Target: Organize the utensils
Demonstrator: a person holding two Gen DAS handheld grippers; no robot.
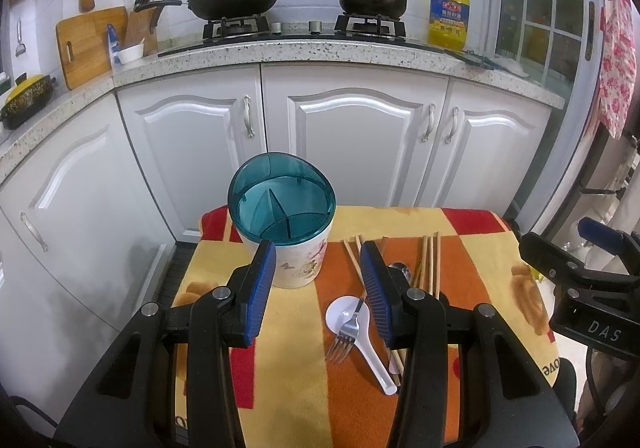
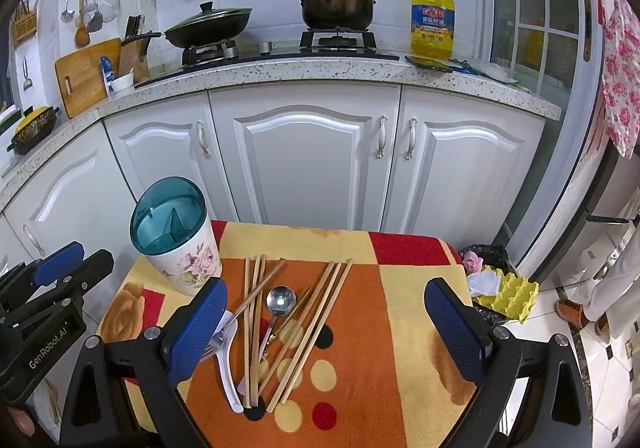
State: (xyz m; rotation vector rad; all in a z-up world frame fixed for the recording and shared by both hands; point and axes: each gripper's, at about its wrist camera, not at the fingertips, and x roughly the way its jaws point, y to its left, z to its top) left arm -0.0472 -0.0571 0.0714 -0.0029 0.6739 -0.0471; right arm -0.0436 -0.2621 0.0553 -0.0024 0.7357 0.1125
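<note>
A white floral utensil holder point(image 1: 298, 264) with a teal divided top stands at the back left of a cloth-covered stool point(image 1: 472, 260); it also shows in the right wrist view point(image 2: 188, 264). A white soup spoon point(image 1: 360, 332), a metal fork point(image 1: 346, 332), a metal spoon point(image 2: 280, 302) and several wooden chopsticks point(image 2: 312, 332) lie loose on the cloth. My left gripper point(image 1: 320, 260) is open and empty above the cloth, just in front of the holder. My right gripper point(image 2: 326, 300) is open wide and empty, above the pile of utensils.
White kitchen cabinets point(image 2: 304, 156) stand behind the stool. The counter carries a wok point(image 2: 208, 26), a pot point(image 2: 336, 8) and an oil bottle point(image 2: 432, 24). A yellow egg tray point(image 2: 508, 294) on a black bag lies on the floor to the right.
</note>
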